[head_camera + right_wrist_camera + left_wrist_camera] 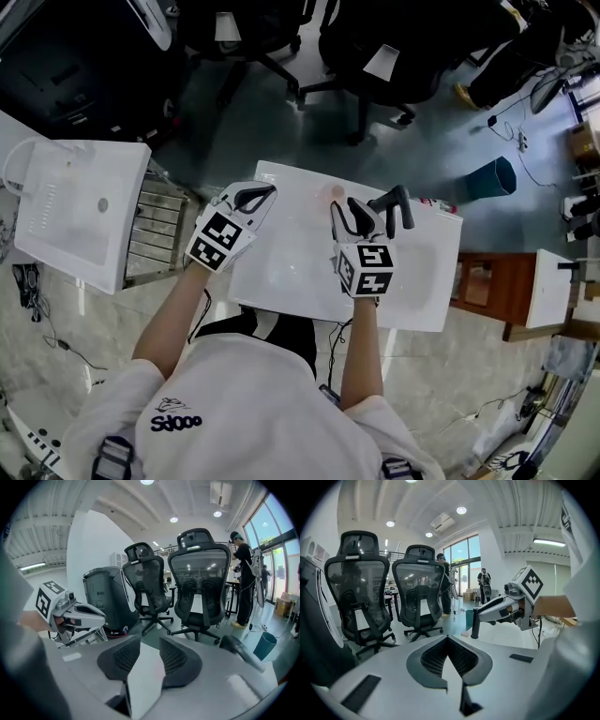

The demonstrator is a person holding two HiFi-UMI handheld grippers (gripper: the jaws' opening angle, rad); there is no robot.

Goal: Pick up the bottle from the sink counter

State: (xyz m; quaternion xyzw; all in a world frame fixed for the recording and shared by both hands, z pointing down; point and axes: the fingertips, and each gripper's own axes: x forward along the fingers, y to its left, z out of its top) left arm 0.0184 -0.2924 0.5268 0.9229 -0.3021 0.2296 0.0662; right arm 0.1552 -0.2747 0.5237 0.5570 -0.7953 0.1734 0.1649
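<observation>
- Grey floor (pixel 441 122) is taking up the far half of the head view.
- White desk (pixel 422 281) with a shallow basin is sitting directly in front of the person (pixel 244 403), who is wearing a white shirt and holding both forearms out over it.
- Second white sink unit (pixel 80 211) is standing well apart to the left.
- Black office chairs (pixel 375 47) are standing on the floor beyond the desk.
- Left gripper (pixel 267 190) is hovering over the desk's far left corner. Its fingers (pixel 431 660) are pressing together at the tips, with nothing between them.
- Right gripper (pixel 352 208) is hovering over the far middle of the desk. Its fingers (pixel 117 660) are standing spread, with only bare white desk showing through the gap.
- Teal bin (pixel 494 178) is standing on the floor past the desk's right far corner.
- Dark curved bar, seemingly a tap (pixel 401 199), is rising just beside the right gripper on its right.
- Bottle (pixel 337 192) is showing from above only as a small pale pinkish round; identity is uncertain at this size. It is standing on the desk at the far edge, between the two grippers, just beside the right gripper's fingertips and not inside either grip.
</observation>
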